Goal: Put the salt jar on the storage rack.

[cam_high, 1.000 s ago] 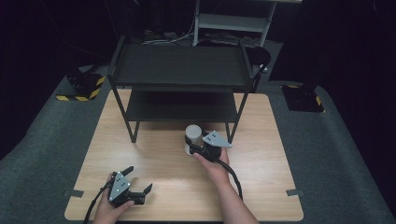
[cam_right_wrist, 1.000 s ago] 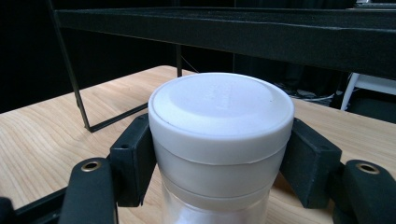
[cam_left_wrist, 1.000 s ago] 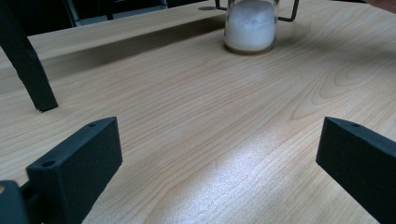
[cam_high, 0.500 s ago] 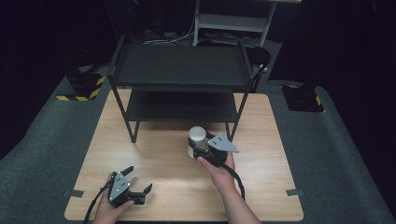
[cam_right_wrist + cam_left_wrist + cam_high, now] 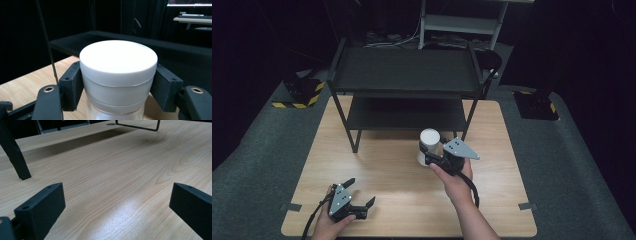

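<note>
Right gripper [image 5: 432, 159]: fingers clamped on white-lidded jar [image 5: 118, 75], lifted off worktop [image 5: 402, 200].
Left gripper [image 5: 357, 197]: fingers wide, empty.
Next: carry jar toward shelf [image 5: 404, 70], I reckon.

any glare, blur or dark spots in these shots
High view: table evenly lit, surroundings near black. Left gripper view: a pale sheen on the wood, shelf shadow across the far part. Right gripper view: the white lid is nearly blown out, background dark.
</note>
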`<state>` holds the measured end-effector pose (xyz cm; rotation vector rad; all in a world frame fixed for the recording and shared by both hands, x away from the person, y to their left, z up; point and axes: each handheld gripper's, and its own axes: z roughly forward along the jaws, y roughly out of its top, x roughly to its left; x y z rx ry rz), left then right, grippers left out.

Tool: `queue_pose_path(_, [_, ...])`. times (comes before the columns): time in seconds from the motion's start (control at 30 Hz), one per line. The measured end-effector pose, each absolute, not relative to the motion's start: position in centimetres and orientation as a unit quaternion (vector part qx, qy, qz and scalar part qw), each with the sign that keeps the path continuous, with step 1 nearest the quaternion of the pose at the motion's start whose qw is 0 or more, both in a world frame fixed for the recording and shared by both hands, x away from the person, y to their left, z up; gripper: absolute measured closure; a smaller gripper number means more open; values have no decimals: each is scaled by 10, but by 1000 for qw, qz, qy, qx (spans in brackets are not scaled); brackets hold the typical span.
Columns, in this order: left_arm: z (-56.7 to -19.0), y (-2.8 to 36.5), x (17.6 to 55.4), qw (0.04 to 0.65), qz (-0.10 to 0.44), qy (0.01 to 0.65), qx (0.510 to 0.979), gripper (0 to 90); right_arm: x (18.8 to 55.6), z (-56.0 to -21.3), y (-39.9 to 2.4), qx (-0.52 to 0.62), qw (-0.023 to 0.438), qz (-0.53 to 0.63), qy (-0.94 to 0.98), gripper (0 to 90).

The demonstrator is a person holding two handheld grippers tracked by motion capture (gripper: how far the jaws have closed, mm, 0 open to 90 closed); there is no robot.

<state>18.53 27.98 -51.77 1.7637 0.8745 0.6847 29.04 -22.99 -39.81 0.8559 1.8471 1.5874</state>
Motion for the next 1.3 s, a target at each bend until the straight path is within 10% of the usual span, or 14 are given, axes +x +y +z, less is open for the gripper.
queue_pose_path(1.3, [-518,283,186,507,282,351,735,5,335,-321,-213,348,292,590,667,350])
